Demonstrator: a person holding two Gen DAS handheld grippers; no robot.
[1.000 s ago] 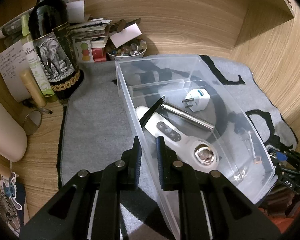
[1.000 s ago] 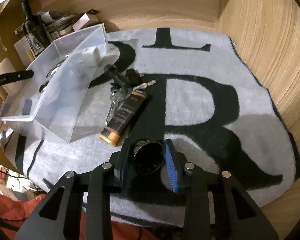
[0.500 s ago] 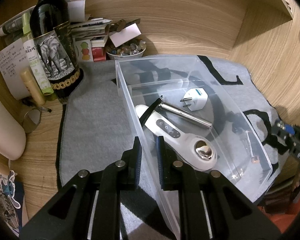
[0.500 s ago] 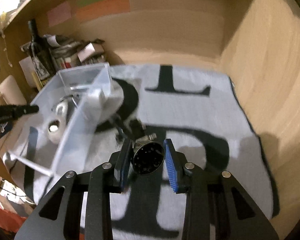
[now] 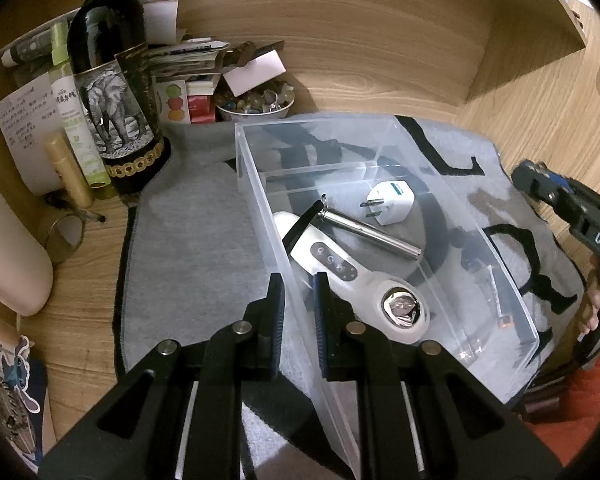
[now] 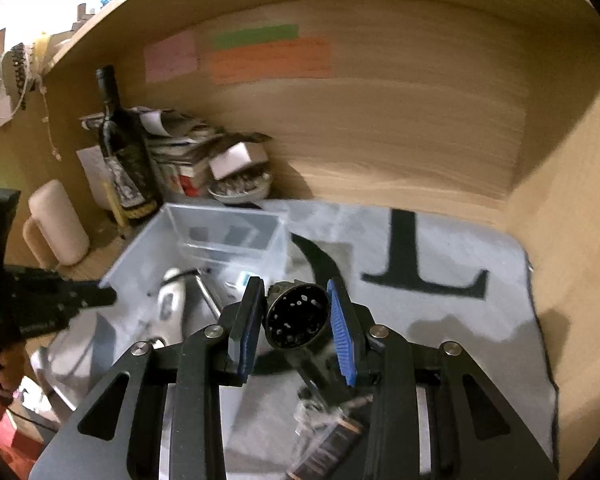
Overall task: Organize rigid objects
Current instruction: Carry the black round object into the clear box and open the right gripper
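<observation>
While left gripper (image 5: pixel 297 322) pinches the bin wall (image 5: pixel 278 248), right gripper (image 6: pixel 296 322) clamps a round cap (image 6: pixel 296 316) above mat (image 6: pixel 440 320).

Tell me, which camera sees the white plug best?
The left wrist view: the white plug lies sharp and whole inside the clear box, prongs showing. The right wrist view gives only a blurry white bit behind one finger.

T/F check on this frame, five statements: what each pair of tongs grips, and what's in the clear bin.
1. The left tongs pinch the clear bin wall. True.
2. The right tongs are empty. False: they grip a dark round perforated object.
3. A white plug adapter lies in the bin. True.
4. The wine bottle stands inside the bin. False: it stands outside, on the desk.
5. The bin is empty. False: it also holds a white handheld device and a metal rod.
</observation>
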